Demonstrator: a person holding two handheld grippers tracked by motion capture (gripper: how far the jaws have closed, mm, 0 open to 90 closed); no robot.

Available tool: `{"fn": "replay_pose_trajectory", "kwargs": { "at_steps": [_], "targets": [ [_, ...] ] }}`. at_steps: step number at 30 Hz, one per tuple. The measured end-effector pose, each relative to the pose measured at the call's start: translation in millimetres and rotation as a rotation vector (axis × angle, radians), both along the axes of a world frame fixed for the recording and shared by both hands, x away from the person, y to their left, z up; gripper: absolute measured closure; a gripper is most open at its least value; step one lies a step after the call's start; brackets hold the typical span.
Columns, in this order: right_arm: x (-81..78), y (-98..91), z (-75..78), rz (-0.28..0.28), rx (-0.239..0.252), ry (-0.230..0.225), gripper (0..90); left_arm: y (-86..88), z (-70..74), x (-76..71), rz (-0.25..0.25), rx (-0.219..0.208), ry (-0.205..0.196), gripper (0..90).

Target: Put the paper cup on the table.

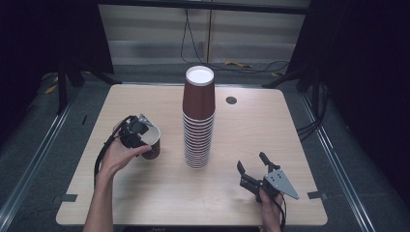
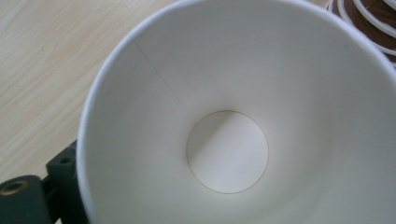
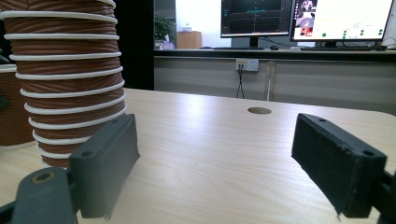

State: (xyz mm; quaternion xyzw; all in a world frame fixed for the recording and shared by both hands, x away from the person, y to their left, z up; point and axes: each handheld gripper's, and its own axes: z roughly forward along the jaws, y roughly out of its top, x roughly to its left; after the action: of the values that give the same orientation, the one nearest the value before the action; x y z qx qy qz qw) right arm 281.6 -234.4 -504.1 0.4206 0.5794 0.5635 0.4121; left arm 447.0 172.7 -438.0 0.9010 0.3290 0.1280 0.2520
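A single brown paper cup [image 1: 151, 140] sits on the desk [image 1: 145, 193] left of the tall stack of upside-down cups [image 1: 198, 121], tilted, its white mouth turned toward the left gripper [image 1: 133, 131]. In the left gripper view the cup's white inside [image 2: 233, 116] hides most of the fingers; one finger [image 2: 63, 172] lies outside the rim, gripping the wall. The right gripper [image 1: 255, 166] rests near the stack, fingers [image 3: 105, 163] wide apart, nothing between.
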Motion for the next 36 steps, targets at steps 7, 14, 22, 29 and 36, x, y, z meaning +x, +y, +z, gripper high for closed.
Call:
{"fn": "replay_pose_trajectory", "kwargs": {
  "at_steps": [7, 14, 22, 29, 36],
  "targets": [
    [0.9, -0.2, 0.2, -0.001, 0.003, 0.005, 14.2, 5.0, -11.2, -6.9, 0.034, -0.073, -0.026, 9.7],
    [0.9, -0.2, 0.1, 0.0, 0.003, 0.004, 14.2, 11.9, -19.2, -14.1, 0.054, -0.129, -0.05, 13.4],
    [1.2, -0.4, 0.2, 0.0, 0.003, 0.008, 14.2, 24.6, -29.1, -22.2, 0.07, -0.203, -0.071, 14.8],
    [1.1, -0.3, 0.2, 0.0, 0.003, 0.006, 14.2, 30.6, -39.8, -26.8, 0.088, -0.256, -0.076, 15.6],
    [1.1, -0.4, 0.2, 0.0, 0.002, 0.005, 14.2, 35.0, -52.3, -31.7, 0.111, -0.303, -0.061, 15.7]
  ]
}}
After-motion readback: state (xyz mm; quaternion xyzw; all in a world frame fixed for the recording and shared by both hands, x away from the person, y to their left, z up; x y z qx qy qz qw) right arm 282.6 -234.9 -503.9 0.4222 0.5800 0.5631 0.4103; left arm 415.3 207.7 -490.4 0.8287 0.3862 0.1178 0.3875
